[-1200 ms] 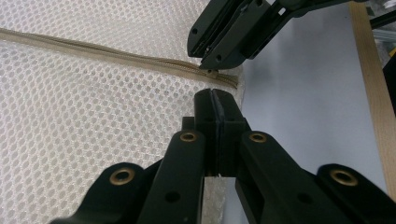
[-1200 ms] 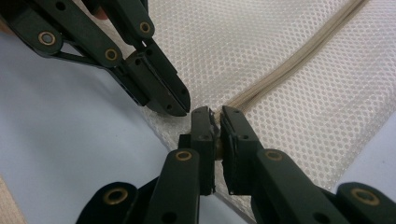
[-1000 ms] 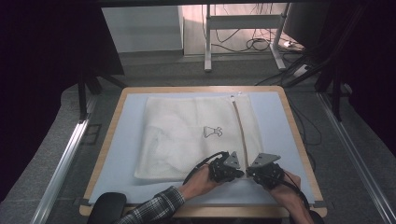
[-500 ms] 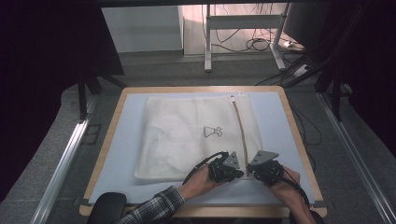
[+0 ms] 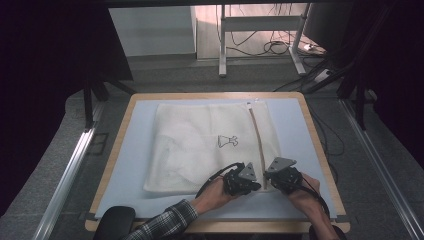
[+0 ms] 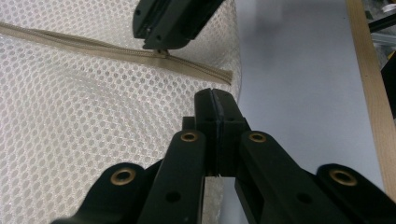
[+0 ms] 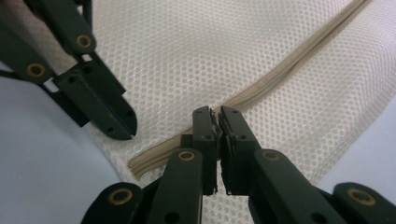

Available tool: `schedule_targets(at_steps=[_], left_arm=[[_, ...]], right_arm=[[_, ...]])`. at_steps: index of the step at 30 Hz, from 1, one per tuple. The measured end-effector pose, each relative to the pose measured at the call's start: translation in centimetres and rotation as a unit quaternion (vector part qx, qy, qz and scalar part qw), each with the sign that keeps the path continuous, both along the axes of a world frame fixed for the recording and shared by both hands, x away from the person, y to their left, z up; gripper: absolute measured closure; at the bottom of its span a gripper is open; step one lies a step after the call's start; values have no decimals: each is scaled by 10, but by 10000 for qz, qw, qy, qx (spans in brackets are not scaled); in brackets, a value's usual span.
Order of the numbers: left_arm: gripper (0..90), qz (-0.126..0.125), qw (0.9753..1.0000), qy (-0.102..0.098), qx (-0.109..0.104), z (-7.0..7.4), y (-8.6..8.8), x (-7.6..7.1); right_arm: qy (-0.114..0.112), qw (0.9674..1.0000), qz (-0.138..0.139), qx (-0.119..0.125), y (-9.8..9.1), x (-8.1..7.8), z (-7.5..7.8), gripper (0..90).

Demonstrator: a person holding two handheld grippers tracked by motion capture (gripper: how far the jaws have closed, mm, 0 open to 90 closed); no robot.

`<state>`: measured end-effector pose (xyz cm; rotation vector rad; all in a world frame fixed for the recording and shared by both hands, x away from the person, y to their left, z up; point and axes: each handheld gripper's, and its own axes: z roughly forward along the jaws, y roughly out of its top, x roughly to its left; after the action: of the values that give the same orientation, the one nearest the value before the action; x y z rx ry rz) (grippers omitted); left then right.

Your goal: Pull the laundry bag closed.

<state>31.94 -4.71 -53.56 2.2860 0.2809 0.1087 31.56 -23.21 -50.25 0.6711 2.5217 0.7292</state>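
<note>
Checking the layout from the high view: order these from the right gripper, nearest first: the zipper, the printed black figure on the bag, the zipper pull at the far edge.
From the right gripper:
1. Zipper, beside its jaws.
2. Black figure, mid-bag, leftward.
3. Zipper pull, bag's far edge.

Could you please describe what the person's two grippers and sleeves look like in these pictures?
Both the left gripper and the right gripper are black, each topped by a grey three-cornered plate and trailing a black cable. Up close, their fingers are flat black bars on linked arms with brass-coloured rivets. The left forearm wears a dark plaid sleeve.
</note>
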Motion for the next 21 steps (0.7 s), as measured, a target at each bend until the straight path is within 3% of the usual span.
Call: schedule_targets(at_steps=[21], left_arm=[[900,-2,10000,-25,-36,-1,1,-1]], right_arm=[[-23,10000,-86,30,0,22,0,846]])
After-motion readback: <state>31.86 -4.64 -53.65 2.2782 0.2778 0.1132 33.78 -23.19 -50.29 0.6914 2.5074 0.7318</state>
